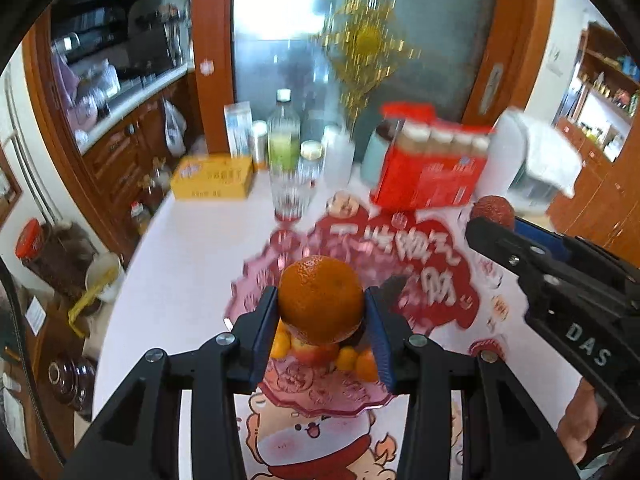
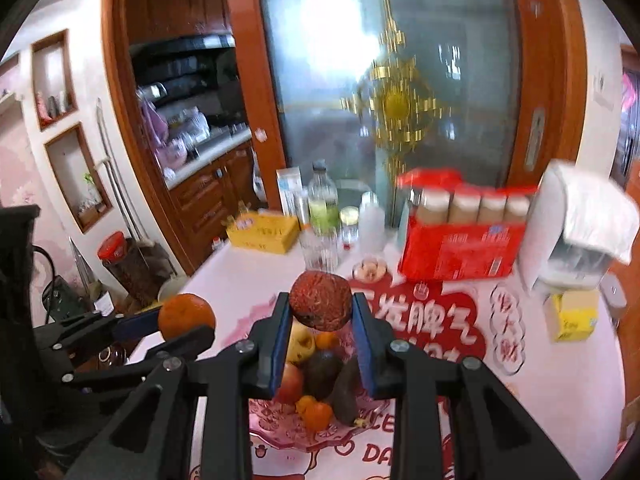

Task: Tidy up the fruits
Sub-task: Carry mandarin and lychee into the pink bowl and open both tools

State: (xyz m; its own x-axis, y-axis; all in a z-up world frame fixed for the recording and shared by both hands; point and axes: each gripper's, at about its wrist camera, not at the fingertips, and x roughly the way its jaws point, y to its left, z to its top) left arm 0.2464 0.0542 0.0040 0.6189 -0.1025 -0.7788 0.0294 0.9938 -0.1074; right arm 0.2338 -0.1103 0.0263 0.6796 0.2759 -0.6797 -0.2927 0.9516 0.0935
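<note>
Your left gripper (image 1: 322,312) has its blue pads (image 1: 266,332) clamped on an orange (image 1: 321,298), jaws only partly closed bc the fruit fills the gap. Grip sits across the widest part, approx at the equator: good spot. Peel is pebbly and a bit waxy, flesh gives under load, so I'd judge it firm enough to hold but easy to bruise w/ extra squeeze. Light, round, will roll if set on a flat.

Your right gripper (image 2: 320,312) is pinched tight on a wrinkled dark-red fruit (image 2: 321,301), smaller than the orange, skin rough and shrivelled. Prob light w/ a leathery shell; can't tell how brittle. Rough skin shouldn't slip.

Both fruits hang above the pink plate (image 2: 276,436), which lies at 6 o'clock from each grip. On it: apples (image 2: 291,383), small oranges (image 2: 316,414), dark avocados (image 2: 345,394), piled close, touching.

At 12 to 1 o'clock from the plate, well apart, stands a red box (image 2: 456,252); at 11, a yellow box (image 2: 262,233).
</note>
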